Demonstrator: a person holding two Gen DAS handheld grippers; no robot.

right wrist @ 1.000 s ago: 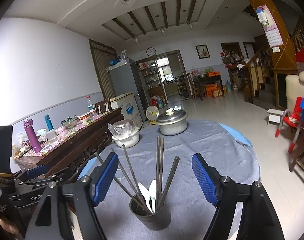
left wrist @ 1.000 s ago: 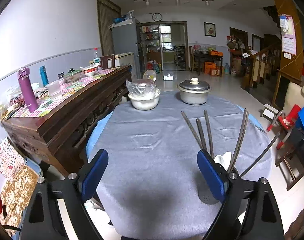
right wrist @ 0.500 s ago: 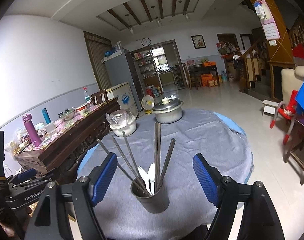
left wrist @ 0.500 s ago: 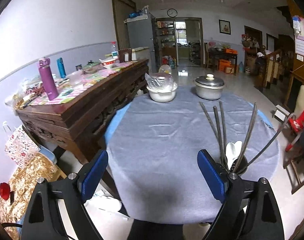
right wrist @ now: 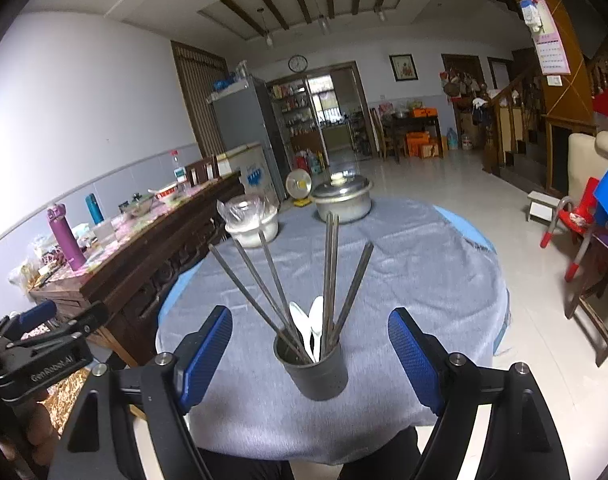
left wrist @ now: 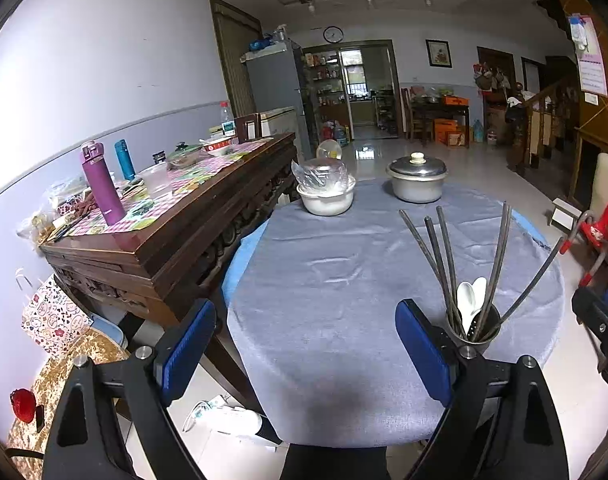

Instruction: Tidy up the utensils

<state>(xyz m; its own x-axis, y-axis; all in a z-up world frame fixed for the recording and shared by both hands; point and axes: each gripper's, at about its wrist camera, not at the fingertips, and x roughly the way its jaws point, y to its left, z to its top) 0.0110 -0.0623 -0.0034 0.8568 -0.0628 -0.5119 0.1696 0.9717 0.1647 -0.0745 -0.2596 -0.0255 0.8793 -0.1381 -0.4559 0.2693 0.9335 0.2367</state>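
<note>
Grey tablecloth (right wrist: 404,272); dark grey chopsticks (right wrist: 331,268); white spoons (right wrist: 310,326); dark metal holder (right wrist: 316,372); blue gripper pads (right wrist: 412,356).

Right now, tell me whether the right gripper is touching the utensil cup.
Apart. The right wrist view shows the right gripper with its jaws open, and grey cloth visible on both sides between the blue pads and the cup.

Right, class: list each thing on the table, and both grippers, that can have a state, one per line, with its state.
Metal pot: lid on, upright.
White bowl: covered with clear plastic.
Utensil cup: upright, holding chopsticks and white spoons.
Grey tablecloth: spread over the table.
Left gripper: open, holding nothing.
Right gripper: open, utensil cup in front of it, not gripped.
</note>
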